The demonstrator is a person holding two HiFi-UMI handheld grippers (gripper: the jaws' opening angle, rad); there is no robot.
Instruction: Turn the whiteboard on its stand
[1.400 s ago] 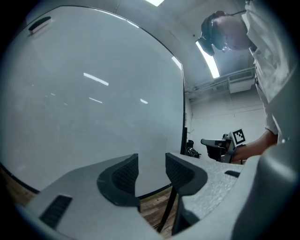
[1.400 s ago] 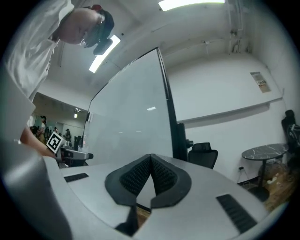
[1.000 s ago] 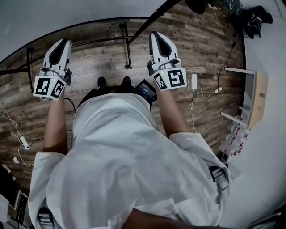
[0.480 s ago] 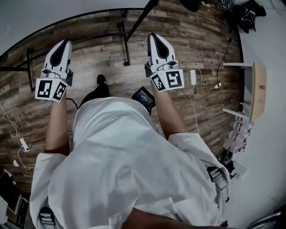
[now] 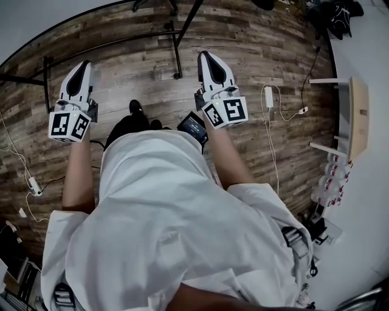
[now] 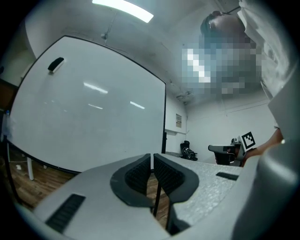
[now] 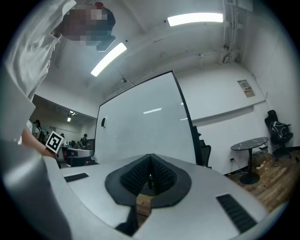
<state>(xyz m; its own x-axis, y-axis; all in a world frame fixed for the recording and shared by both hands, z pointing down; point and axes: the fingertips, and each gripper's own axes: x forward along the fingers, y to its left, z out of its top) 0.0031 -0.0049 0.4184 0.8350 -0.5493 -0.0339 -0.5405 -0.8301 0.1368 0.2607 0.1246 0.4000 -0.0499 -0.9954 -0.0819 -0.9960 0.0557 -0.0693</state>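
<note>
The whiteboard point(image 6: 89, 108) is a large white panel in a black frame and stands upright ahead of me, with a black eraser point(image 6: 56, 64) stuck near its top left. The right gripper view shows the whiteboard point(image 7: 145, 131) from its side edge. In the head view only a strip of the whiteboard point(image 5: 42, 18) shows at the top left, above the stand's black floor bars point(image 5: 109, 47). My left gripper point(image 5: 81, 67) and right gripper point(image 5: 204, 58) point level at the board, short of it. Both are shut with nothing between the jaws.
The floor is wood plank. A white power adapter with cables point(image 5: 268, 97) lies right of the right gripper. A wooden shelf unit point(image 5: 355, 115) stands by the right wall, black bags point(image 5: 340, 15) sit at the top right, and a round table point(image 7: 251, 145) stands beyond the board.
In the head view the board and its stand bars have slid toward the top edge, so both grippers are now farther from it. Both grippers stay side by side, pointing level.
</note>
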